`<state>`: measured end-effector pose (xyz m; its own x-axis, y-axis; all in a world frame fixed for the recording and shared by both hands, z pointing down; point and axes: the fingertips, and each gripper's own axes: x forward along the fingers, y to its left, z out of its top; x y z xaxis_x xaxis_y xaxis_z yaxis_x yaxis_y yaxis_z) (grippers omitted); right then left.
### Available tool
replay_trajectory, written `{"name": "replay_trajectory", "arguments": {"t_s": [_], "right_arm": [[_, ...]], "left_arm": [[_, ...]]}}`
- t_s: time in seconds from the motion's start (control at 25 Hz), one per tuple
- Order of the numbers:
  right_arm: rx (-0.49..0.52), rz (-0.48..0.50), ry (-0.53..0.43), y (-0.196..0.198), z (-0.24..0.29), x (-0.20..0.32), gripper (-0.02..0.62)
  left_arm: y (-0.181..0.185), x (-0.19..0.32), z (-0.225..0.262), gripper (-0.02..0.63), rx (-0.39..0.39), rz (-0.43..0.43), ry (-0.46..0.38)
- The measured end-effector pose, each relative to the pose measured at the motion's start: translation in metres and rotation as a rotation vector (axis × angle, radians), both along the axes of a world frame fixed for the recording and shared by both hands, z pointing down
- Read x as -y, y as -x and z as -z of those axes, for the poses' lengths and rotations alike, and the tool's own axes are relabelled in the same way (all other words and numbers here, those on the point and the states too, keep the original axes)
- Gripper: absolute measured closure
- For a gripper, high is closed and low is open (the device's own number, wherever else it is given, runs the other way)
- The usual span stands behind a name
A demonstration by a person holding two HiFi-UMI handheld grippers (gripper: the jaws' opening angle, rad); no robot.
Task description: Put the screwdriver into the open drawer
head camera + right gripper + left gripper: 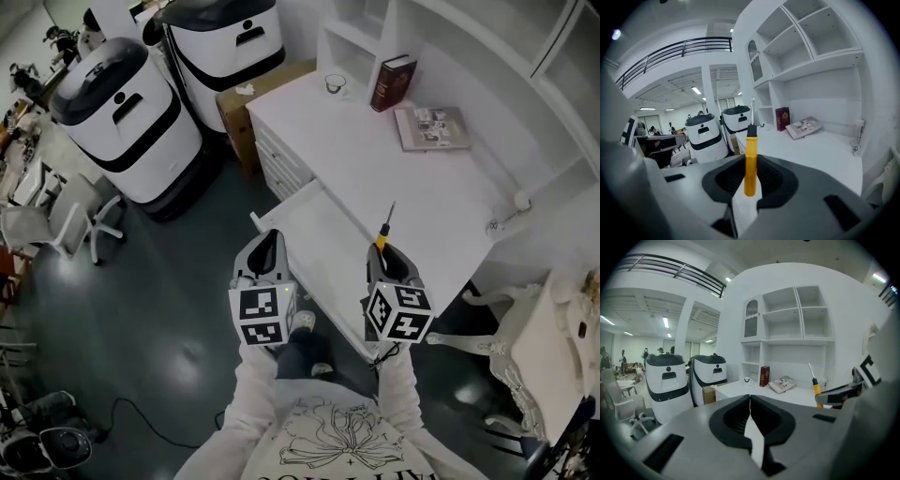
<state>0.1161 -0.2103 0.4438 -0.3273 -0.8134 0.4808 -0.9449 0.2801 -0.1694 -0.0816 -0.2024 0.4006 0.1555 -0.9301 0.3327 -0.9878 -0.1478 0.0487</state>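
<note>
A white surface (403,178) with shelving behind it is seen from steeply above, and a shallow white drawer (314,234) is pulled out from its front edge, towards the left corner. Two hand-held claws are shown low in the head view, each carrying a cube with square markers. The right claw (382,253) is closed on the screwdriver (384,230), which is gripped by its yellow handle between the two jaws. Its black collar and thin metal shaft are pointed away from the person. In the right gripper view the screwdriver (750,159) is seen standing upright in the right claw (750,176), with the handle's lower end showing below the grip. The tool is held in the air over the drawer's right side, near the front edge of the surface, and is not lying in the drawer. The left claw (270,236) is held over the drawer's left front corner; in the left gripper view the left claw (750,399) is seen with its jaws pressed together and nothing between them. At the far edge of the surface a dark red book (392,82) is stood upright, a magazine (431,127) is laid flat beside it, and a small cup (335,84) is placed near the far left corner. Two white and black machines (122,117) are stood on the dark floor to the left.
</note>
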Motion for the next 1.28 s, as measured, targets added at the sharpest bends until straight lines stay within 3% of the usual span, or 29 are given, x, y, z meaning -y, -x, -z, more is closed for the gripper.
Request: {"name": "replay_trajectory", "arguments": {"t_s": [0.56, 1.04, 1.28], "right_arm": [[-0.053, -0.046, 0.137, 0.019, -0.064, 0.073, 0.525], [-0.111, -0.002, 0.244, 0.02, -0.124, 0.088, 0.525], [-0.148, 0.068, 0.295, 0.021, -0.154, 0.088, 0.525]], "left_arm": [[0.016, 0.086, -0.063, 0.6, -0.027, -0.084, 0.126], [0.013, 0.104, -0.119, 0.6, -0.032, -0.106, 0.234], [0.01, 0.103, -0.143, 0.6, -0.028, -0.086, 0.274]]}}
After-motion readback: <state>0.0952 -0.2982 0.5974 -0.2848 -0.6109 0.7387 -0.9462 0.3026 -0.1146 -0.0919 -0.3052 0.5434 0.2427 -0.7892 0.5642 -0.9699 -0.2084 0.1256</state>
